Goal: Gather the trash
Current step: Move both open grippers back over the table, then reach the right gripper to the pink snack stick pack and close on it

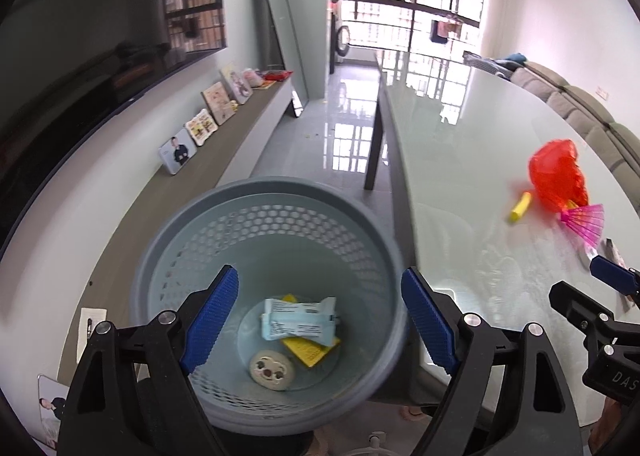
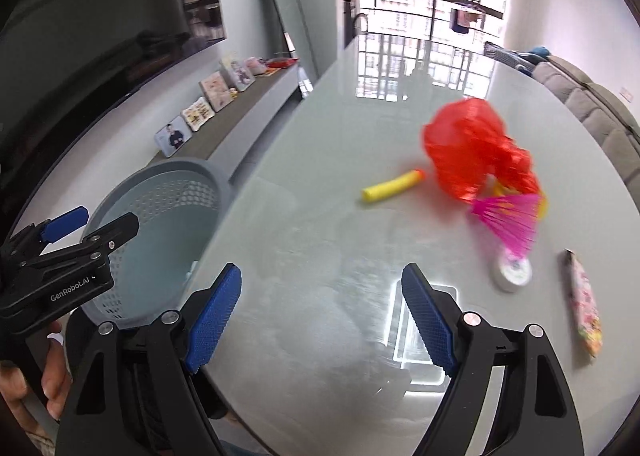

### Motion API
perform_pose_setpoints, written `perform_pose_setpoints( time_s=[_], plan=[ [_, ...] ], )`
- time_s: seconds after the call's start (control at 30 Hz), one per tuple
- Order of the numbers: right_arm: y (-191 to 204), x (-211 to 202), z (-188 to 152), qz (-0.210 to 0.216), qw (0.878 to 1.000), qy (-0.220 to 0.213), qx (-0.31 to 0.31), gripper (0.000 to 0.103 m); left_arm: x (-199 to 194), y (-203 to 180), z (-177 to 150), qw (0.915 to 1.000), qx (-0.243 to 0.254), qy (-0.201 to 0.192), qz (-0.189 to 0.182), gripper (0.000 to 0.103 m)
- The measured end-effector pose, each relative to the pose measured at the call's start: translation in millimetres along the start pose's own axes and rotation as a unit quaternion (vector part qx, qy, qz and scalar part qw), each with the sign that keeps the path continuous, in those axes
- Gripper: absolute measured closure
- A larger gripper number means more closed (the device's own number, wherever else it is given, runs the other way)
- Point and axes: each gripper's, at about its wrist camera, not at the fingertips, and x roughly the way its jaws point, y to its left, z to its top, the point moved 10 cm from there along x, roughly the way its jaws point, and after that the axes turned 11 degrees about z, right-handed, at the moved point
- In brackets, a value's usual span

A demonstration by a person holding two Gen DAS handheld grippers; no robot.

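L gripper (image 1: 320, 316) hangs over the grey bin (image 1: 256, 224), jaws spread, nothing between them; pale-blue packet (image 1: 298, 322), yellow packet (image 1: 310, 354) & round biscuit-like item (image 1: 272, 370) lie at its bottom. R gripper (image 2: 322, 316), also spread & empty, over glass table (image 2: 320, 136). Farther on: flat patterned packet (image 2: 584, 304), white round item (image 2: 514, 272), pink fan (image 2: 508, 220), yellow tube (image 2: 392, 186), red plastic bag (image 2: 472, 144).

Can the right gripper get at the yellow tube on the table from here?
Probably yes: the right gripper is open and empty, and bare table lies between it and the yellow tube. The red bag sits just beside it.
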Motion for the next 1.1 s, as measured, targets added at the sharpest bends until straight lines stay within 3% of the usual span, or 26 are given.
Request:
perform_pose_setpoints(
  time_s=[0.2,0.6,0.87,1.1],
  plan=[
    [-59.9,-33.9,-16.1,-0.062,0.997,-0.025,0.039,0.024,-17.0,-55.2,5.3,0.9989,0.033,-0.011,-0.033,0.021],
    [-174.6,-85.7,-48.5,-0.128,0.984,-0.048,0.111,0.024,-51.4,-172.7,9.6,0.9907,0.091,-0.022,-0.099,0.019],
    [-220.9,-99.3,-58.2,-0.141,0.981,-0.053,0.122,0.024,-54.9,-216.4,10.8,0.9884,0.109,-0.016,-0.105,0.018],
    [-237.5,-93.3,-58.4,-0.120,0.983,-0.047,0.127,0.024,-53.0,-233.7,10.4,0.9882,0.118,-0.009,-0.097,0.018]
  ],
)
